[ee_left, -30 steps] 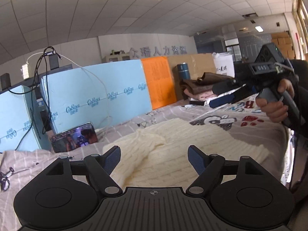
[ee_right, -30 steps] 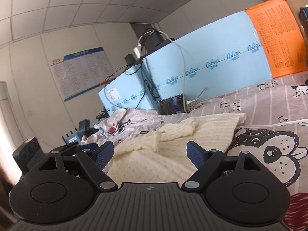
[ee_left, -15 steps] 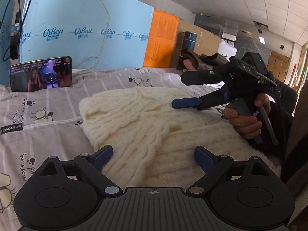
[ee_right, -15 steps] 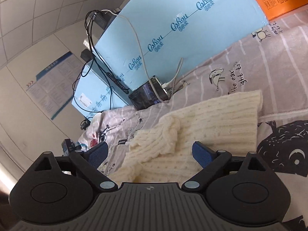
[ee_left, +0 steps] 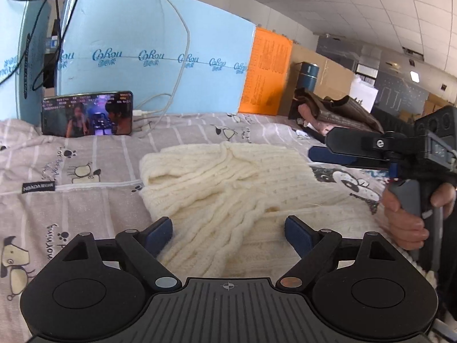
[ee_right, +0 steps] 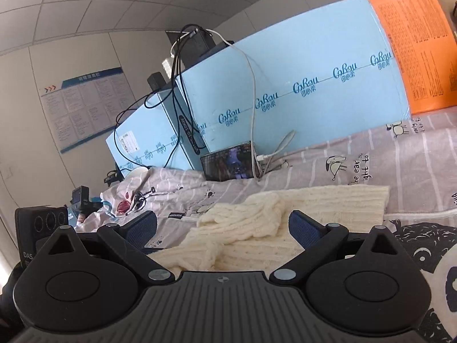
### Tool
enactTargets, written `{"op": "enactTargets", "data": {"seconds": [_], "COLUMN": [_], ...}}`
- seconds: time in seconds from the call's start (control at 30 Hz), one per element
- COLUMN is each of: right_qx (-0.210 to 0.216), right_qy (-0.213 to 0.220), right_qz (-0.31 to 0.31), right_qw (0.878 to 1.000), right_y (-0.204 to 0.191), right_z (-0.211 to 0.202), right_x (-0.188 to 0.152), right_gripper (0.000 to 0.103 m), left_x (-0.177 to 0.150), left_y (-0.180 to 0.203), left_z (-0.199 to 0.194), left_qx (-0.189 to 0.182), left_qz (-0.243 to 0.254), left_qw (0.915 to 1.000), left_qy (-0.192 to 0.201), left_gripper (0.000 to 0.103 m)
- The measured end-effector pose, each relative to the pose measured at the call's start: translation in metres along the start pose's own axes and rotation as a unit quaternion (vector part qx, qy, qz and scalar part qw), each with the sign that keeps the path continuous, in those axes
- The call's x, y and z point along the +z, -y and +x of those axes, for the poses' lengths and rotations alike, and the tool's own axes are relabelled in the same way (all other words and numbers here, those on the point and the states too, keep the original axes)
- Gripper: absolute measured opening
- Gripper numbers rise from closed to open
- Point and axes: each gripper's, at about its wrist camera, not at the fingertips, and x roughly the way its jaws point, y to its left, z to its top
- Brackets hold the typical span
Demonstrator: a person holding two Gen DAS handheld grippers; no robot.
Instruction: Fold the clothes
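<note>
Left gripper (ee_left: 228, 228) low over the near part of the cream knit sweater (ee_left: 228, 188), blue pads wide apart and just now narrowing, knit lying beneath the gap but not pinched. Nothing held. Right gripper (ee_right: 222, 225) likewise spread to about full width, hovering over the sweater's near edge, pads clear of the fabric; seen from the left wrist view as a black tool (ee_left: 380, 148) gripped by a hand (ee_left: 408, 214) at the garment's right side.

Sweater spread on the bed sheet (ee_left: 85, 177), grey with cartoon prints; one sleeve or side panel already laid diagonally across the body, bunched ridge down the middle. Far hem flat, fairly square.

Step in hand, by judgement: between folds, both tools released and lining up for a fresh grasp. Roughly part-way through; body not yet doubled over.

Next move likely calls for: lowering both sets of pads onto the near edge or the remaining loose side, closing on a good thickness of knit, lifting together, carrying across evenly. Thick, stretchy yarn; shallow pinch may slip or snag a loop.

Phone (ee_left: 87, 114) propped against blue foam board (ee_left: 160, 80) beyond, well clear. Charging cable (ee_left: 160, 105) beside it.
</note>
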Motion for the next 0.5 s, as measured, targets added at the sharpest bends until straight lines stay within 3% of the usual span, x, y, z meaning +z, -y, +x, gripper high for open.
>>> {"op": "enactTargets", "data": {"seconds": [0.07,0.13,0.2,0.3,0.37,0.5], "right_qx": [-0.004,-0.002,-0.020,-0.018,-0.018,-0.014], "right_qy": [-0.008,-0.025,-0.035,-0.026,-0.029,-0.037], "right_qz": [0.031,0.053,0.063,0.088,0.101,0.114], "right_qw": [0.999,0.998,0.997,0.996,0.994,0.993], "right_y": [-0.002,0.000,0.004,0.011,0.015,0.020], "right_z": [-0.007,-0.011,-0.011,-0.014,-0.013,-0.011], "right_x": [-0.008,-0.017,-0.022,-0.023,-0.024,-0.024], "right_gripper": [0.100,0.100,0.100,0.100,0.100,0.100], "left_x": [-0.001,-0.002,-0.004,-0.005,-0.008,-0.024], "left_y": [0.007,0.012,0.012,-0.002,-0.011,-0.026], "left_z": [-0.003,-0.008,-0.013,-0.026,-0.036,-0.069], "left_qx": [0.030,0.054,0.069,0.086,0.096,0.137], "left_qz": [0.003,-0.001,-0.011,-0.061,-0.097,-0.171], "left_qw": [0.9995,0.9985,0.9972,0.9932,0.9881,0.9686], "left_qy": [0.003,0.011,0.025,0.050,0.071,0.117], "left_gripper": [0.081,0.066,0.043,0.019,0.014,0.013]}}
